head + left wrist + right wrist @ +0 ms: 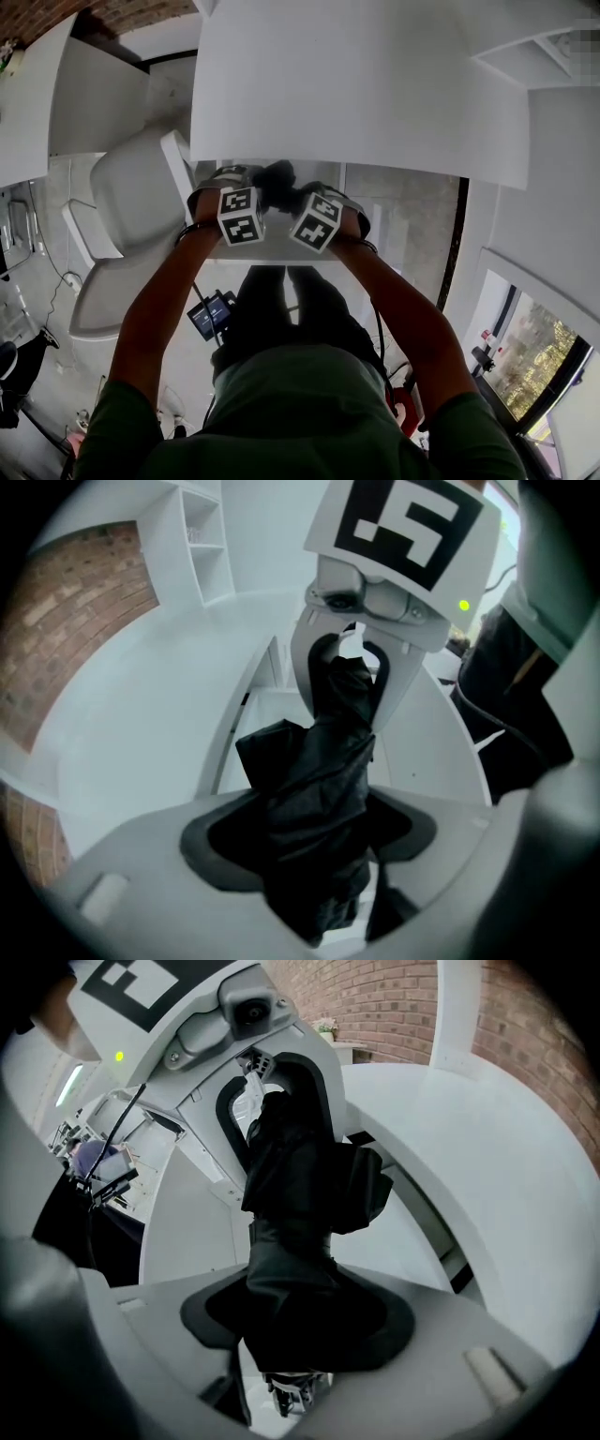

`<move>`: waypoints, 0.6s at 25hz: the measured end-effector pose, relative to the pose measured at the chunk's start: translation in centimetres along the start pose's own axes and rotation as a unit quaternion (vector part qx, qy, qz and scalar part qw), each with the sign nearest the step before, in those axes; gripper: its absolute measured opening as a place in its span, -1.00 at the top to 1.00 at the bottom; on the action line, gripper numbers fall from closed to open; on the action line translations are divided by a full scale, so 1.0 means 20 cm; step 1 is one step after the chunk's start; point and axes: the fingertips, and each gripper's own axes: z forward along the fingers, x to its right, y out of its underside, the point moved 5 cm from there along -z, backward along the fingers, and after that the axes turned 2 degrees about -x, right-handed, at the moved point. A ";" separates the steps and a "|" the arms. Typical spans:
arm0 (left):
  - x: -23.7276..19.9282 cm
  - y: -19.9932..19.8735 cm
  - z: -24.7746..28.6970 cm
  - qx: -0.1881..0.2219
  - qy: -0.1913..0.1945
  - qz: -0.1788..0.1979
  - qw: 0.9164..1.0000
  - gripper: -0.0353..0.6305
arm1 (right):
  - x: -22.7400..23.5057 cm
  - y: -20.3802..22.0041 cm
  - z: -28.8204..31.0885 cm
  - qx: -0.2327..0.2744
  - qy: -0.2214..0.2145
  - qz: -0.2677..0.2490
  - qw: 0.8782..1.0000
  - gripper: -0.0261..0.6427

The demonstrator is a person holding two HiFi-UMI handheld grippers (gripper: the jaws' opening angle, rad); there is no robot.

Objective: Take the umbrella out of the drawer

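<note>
Head view shows the black folded umbrella (277, 184) held in the air at the near edge of the white table (375, 94). One end is clamped in the left tool (309, 855), the other in the right tool (300, 1326). Lifting both evenly should bring it clear without twisting the fabric.

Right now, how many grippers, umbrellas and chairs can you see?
Grippers: 2, the left gripper and the right gripper
Umbrellas: 1, a black umbrella held in both grippers
Chairs: 1, a white chair
Total: 4
</note>
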 end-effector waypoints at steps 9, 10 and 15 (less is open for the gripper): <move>-0.06 -0.12 -0.23 0.002 -0.031 0.019 0.999 -0.04 | 0.04 -0.05 -0.25 0.017 0.028 -0.008 0.999 0.24; -0.07 -0.13 -0.26 0.003 -0.034 0.021 0.999 -0.04 | 0.04 -0.05 -0.27 0.019 0.030 -0.009 0.999 0.24; -0.12 -0.18 -0.37 0.008 -0.052 0.027 0.998 -0.03 | 0.08 -0.09 -0.39 0.028 0.047 -0.014 0.998 0.24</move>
